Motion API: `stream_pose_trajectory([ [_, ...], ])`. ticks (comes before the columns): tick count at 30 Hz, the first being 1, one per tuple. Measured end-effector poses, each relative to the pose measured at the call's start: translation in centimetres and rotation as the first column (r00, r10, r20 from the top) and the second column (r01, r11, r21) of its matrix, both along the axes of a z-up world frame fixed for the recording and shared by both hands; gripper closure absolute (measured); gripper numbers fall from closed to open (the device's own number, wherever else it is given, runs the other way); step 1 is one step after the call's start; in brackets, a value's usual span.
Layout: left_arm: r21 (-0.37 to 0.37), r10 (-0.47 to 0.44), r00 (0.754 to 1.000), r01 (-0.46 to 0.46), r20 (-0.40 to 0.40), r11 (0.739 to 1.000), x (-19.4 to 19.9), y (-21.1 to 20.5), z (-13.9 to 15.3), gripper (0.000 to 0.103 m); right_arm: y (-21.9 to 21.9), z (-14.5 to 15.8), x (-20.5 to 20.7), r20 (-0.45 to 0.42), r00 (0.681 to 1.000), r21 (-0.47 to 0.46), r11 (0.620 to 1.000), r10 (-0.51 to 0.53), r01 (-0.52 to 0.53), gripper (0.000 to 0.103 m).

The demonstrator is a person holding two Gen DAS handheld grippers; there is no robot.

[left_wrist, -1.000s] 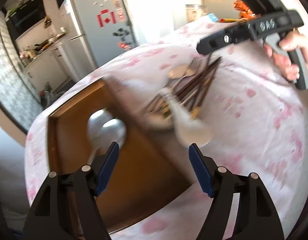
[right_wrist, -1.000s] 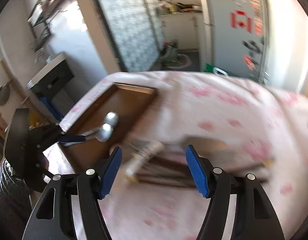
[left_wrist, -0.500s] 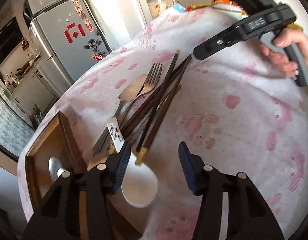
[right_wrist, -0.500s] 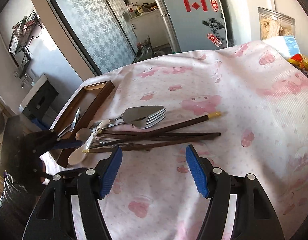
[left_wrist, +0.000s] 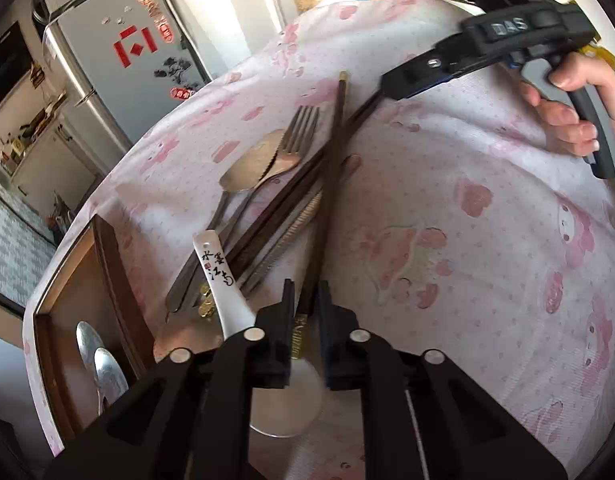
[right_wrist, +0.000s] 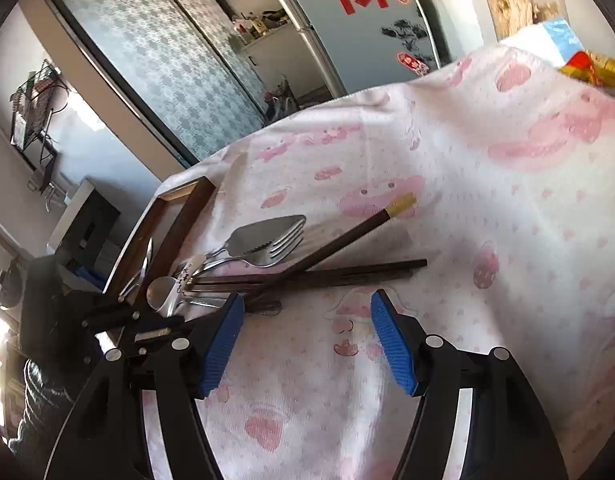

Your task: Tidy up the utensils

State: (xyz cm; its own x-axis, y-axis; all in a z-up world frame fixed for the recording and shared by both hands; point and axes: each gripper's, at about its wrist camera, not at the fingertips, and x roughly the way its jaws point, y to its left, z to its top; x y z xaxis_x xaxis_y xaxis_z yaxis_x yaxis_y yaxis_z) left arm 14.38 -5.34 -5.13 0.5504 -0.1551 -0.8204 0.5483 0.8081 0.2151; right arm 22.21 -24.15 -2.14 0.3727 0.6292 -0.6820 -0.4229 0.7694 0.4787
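Left gripper newly clamping chopstick, seemingly angled downward

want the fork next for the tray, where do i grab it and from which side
Grip the fork at its tines end, coming down from above on the side away from the tray. Only that end lies clear on the cloth; its handle runs under the chopsticks and white spoon. The open right gripper seems nearest.

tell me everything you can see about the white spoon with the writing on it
The white ceramic spoon lies flat on the pink cloth beside the wooden tray. It looks glossy, with black characters and a small red mark on its handle. The handle rests on the utensil pile; the bowl sits partly hidden under the left gripper.
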Motion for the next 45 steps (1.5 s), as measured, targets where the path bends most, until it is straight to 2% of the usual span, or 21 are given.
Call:
stream_pose_trajectory([
  [5, -0.074, -0.002, 1.000, 0.002, 0.001, 0.997, -0.5, 0.1, 1.3, 0.094, 0.6, -0.4, 0.3, -0.039, 0.999, 0.044, 0.999, -0.028, 0.030, 0.036],
  [9, -0.101, -0.006, 1.000, 0.006, 0.006, 0.995, -1.1, -0.3, 2.4, 0.094, 0.9, -0.4, 0.8, -0.072, 0.996, 0.112, 0.992, -0.055, 0.063, 0.036],
  [13, -0.121, -0.023, 1.000, 0.024, 0.008, 0.992, -2.2, -0.9, 3.2, 0.094, 1.8, -0.8, 1.0, -0.101, 0.993, 0.135, 0.988, -0.058, 0.072, 0.037],
  [16, -0.115, -0.038, 0.999, 0.039, 0.012, 0.993, -3.0, -1.4, 3.3, 0.094, 2.4, -1.0, 0.9, -0.104, 0.992, 0.083, 0.993, -0.078, 0.086, 0.052],
  [18, -0.119, -0.041, 0.999, 0.042, 0.014, 0.992, -3.5, -1.7, 3.3, 0.094, 2.8, -1.5, 0.8, -0.117, 0.989, 0.056, 0.994, -0.086, 0.093, 0.056],
  [21, -0.125, -0.047, 0.999, 0.049, 0.018, 0.991, -4.1, -1.8, 3.3, 0.094, 2.6, -1.6, 0.6, -0.114, 0.987, 0.052, 0.992, -0.109, 0.116, 0.068],
  [22, -0.126, -0.048, 0.999, 0.050, 0.017, 0.991, -4.1, -1.7, 3.3, 0.094, 2.5, -1.7, 0.6, -0.115, 0.987, 0.055, 0.991, -0.113, 0.120, 0.076],
  [28, -0.111, -0.058, 0.998, 0.059, 0.008, 0.992, -4.7, -1.8, 2.6, 0.093, 2.5, -1.8, 0.1, -0.097, 0.988, 0.062, 0.990, -0.124, 0.130, 0.079],
  [35, -0.123, -0.049, 0.998, 0.052, 0.033, 0.991, -5.5, -0.8, 3.7, 0.094, 3.5, 0.8, -0.5, -0.040, 0.994, 0.072, 0.992, -0.102, 0.104, 0.080],
  [41, -0.133, -0.005, 0.998, 0.014, 0.066, 0.991, -6.6, 2.3, 4.9, 0.095, 7.6, 2.8, -0.6, 0.001, 0.999, 0.068, 0.997, -0.049, 0.048, 0.081],
  [45, -0.141, 0.054, 0.996, -0.043, 0.076, 0.989, -7.7, 5.7, 5.1, 0.095, 12.1, 3.5, -0.8, 0.037, 0.999, 0.050, 0.999, 0.016, -0.018, 0.081],
])
